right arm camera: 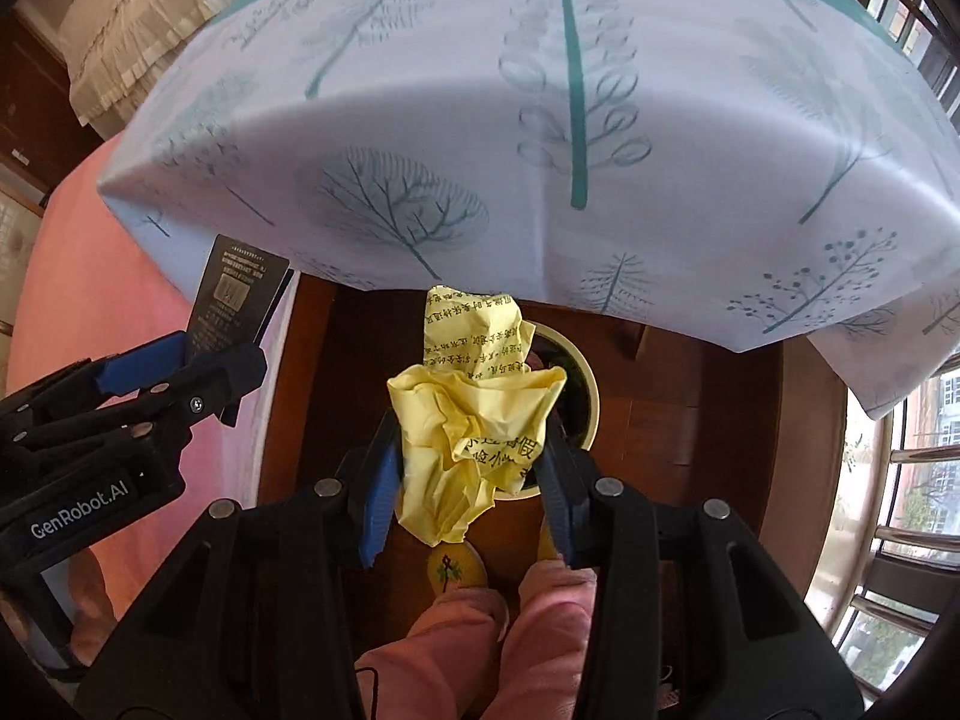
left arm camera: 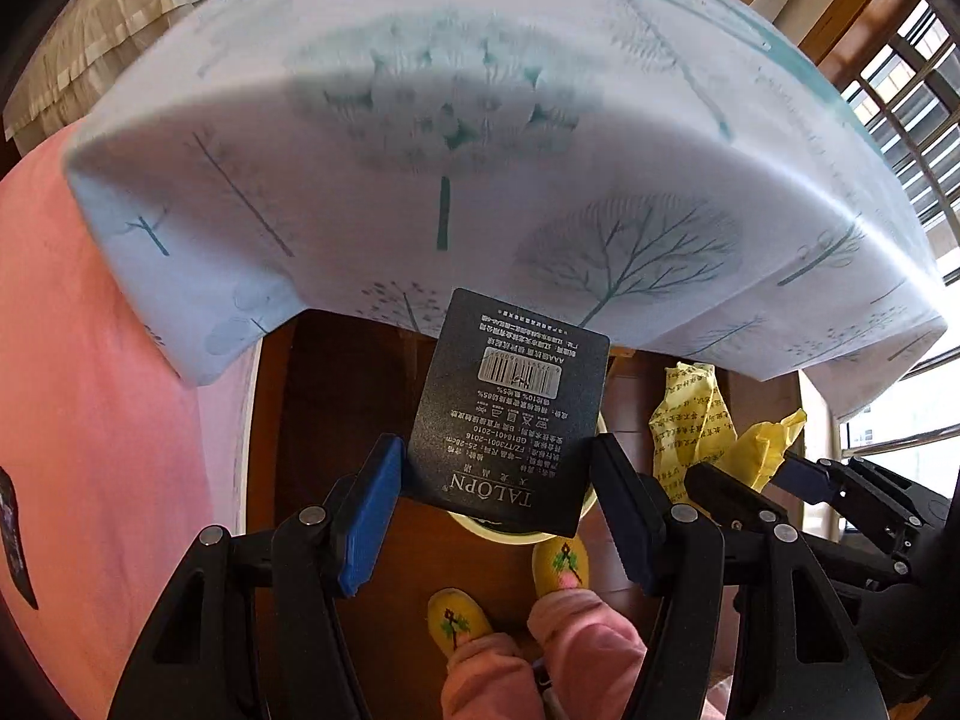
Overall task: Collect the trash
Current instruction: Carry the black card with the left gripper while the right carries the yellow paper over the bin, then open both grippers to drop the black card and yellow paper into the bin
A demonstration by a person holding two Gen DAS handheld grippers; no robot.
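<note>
Left hand-held gripper (left arm camera: 501,495) is clamped on a black card (left arm camera: 510,414) by its side edges. Right hand-held gripper (right arm camera: 468,480) is clamped on crumpled yellow paper (right arm camera: 474,426). Both items hang over a round bin (right arm camera: 585,384) on the wooden floor (right arm camera: 690,420), just beside the table (right arm camera: 480,120).

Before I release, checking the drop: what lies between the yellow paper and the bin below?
Nothing: in the right wrist view the yellow paper, in the right claw, hangs over the bin.
</note>
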